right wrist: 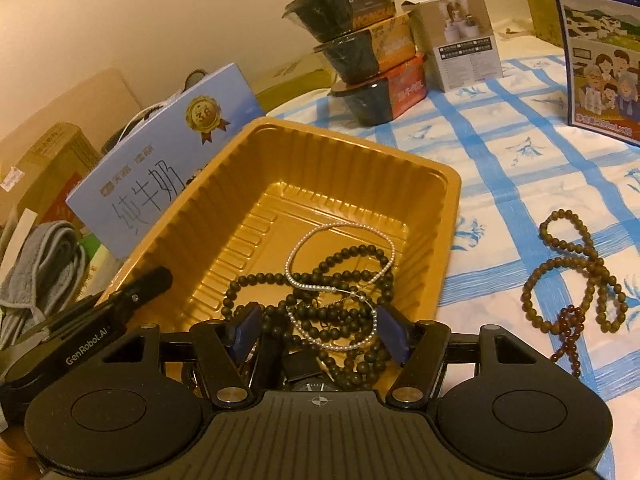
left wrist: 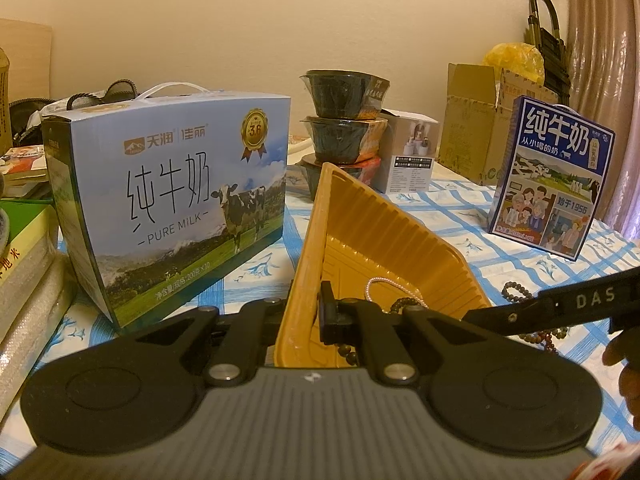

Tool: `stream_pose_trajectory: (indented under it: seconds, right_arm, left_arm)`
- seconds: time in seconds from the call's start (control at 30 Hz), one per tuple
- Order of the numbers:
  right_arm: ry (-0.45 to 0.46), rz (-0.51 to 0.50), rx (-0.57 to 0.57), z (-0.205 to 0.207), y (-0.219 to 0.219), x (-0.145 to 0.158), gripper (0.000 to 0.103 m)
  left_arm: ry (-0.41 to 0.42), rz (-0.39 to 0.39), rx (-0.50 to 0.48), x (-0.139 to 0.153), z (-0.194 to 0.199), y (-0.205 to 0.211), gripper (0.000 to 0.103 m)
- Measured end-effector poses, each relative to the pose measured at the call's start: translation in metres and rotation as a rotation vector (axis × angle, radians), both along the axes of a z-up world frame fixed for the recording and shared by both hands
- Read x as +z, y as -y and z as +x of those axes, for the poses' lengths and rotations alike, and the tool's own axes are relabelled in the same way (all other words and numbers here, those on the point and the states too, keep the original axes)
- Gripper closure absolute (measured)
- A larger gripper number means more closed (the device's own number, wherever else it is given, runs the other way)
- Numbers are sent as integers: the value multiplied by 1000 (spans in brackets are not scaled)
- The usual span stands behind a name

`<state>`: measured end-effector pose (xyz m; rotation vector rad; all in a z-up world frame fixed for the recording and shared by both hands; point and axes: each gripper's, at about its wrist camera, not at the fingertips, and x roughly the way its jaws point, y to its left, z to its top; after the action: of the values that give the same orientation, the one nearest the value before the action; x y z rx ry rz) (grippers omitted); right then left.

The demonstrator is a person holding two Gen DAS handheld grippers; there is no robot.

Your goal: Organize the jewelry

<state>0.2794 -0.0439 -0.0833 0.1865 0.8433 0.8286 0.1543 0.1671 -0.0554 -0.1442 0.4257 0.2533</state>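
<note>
"PURE MILK" carton (left wrist: 176,204) (medal "3.6")

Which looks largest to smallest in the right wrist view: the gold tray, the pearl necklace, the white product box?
1. gold tray
2. pearl necklace and white product box: alike in extent; the box stands farther away, so unranked.

blue-and-white checked tablecloth (right wrist: 500,152) – carrying ribbed gold plastic tray (right wrist: 448,200), loose brown wooden bead strands (right wrist: 576,272), two milk cartons (left wrist: 176,200), stacked black bowls (right wrist: 360,60), small white box (right wrist: 460,52)
</note>
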Motion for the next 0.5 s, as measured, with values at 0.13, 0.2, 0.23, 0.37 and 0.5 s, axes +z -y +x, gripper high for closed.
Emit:
stream_pose_trajectory:
  seconds: [0.13, 0.2, 0.23, 0.37, 0.5]
  right_arm:
    - [0, 11, -14, 0, 8, 2, 39]
    - [-2, 18, -22, 0, 13, 3, 39]
    - [-1, 20, -25, 0, 15, 3, 39]
    - [4, 25, -42, -3, 29, 5, 39]
    - [21, 24, -71, -9, 52, 5, 39]
  left_arm:
    - [0, 2, -1, 0, 0, 0, 97]
    - [0, 2, -1, 0, 0, 0, 97]
    - [-1, 2, -1, 0, 0, 0, 97]
    - [-1, 5, -2, 0, 0, 1, 97]
    - [-1, 5, -2, 1, -1, 1, 97]
